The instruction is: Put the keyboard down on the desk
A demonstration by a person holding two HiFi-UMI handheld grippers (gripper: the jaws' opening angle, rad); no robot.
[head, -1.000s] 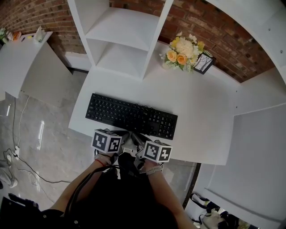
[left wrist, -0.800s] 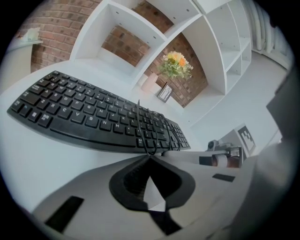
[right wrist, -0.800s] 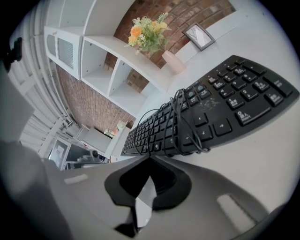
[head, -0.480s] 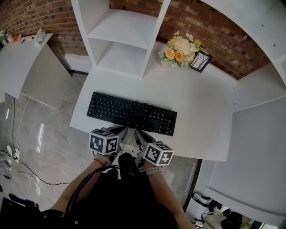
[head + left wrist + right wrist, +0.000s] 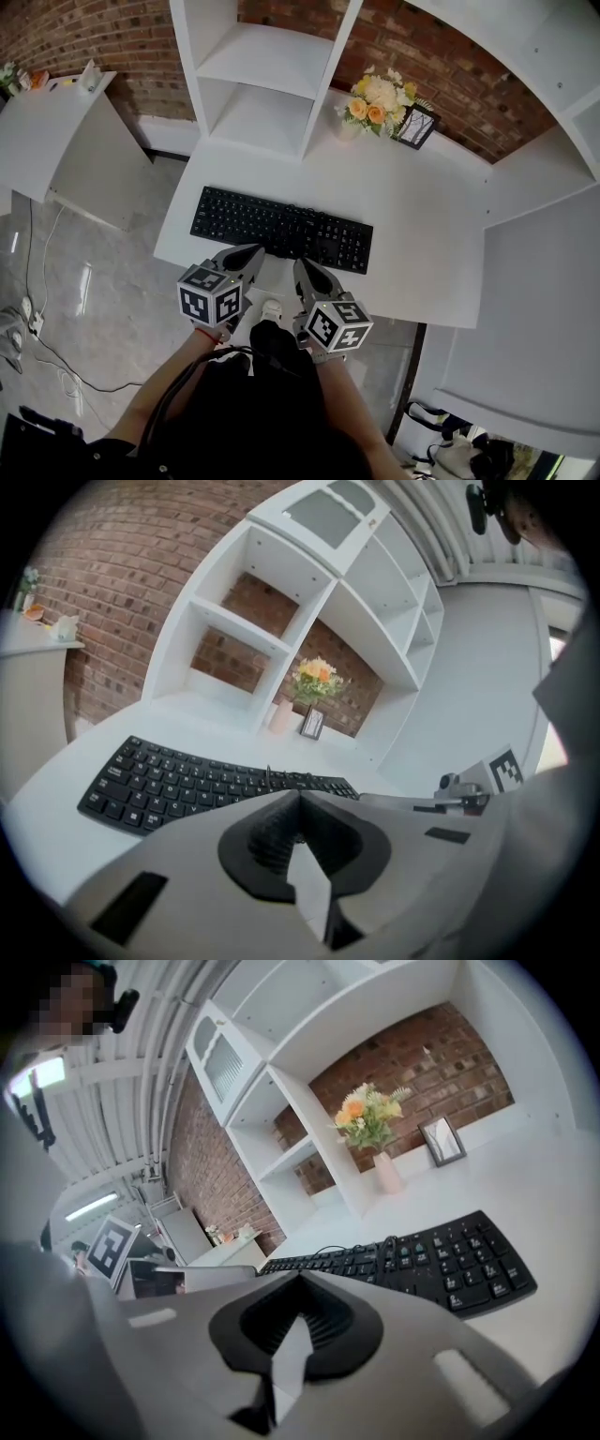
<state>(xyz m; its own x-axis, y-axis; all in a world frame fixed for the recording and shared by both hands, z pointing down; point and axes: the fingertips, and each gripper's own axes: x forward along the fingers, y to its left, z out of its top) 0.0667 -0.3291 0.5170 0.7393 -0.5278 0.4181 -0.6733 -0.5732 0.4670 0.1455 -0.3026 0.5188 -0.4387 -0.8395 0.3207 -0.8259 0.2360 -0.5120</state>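
A black keyboard [image 5: 281, 230] lies flat on the white desk [image 5: 422, 234], its cable looping up at its middle. My left gripper [image 5: 251, 253] and right gripper [image 5: 302, 265] hover side by side over the desk's near edge, just short of the keyboard and not touching it. Both are shut with nothing between the jaws. In the left gripper view the keyboard [image 5: 187, 780] stretches beyond the closed left gripper [image 5: 298, 794]. In the right gripper view the keyboard [image 5: 422, 1265] lies past the closed right gripper [image 5: 300, 1277].
A vase of flowers [image 5: 380, 103] and a small picture frame [image 5: 417, 128] stand at the desk's back. A white shelf unit [image 5: 262, 75] rises behind the keyboard against a brick wall. A white side table [image 5: 47, 131] is at left; cables [image 5: 47, 347] trail on the floor.
Both grippers have risen from below the desk's front edge and tipped up toward level, their fingertips now over the edge. The keyboard has stayed in place.
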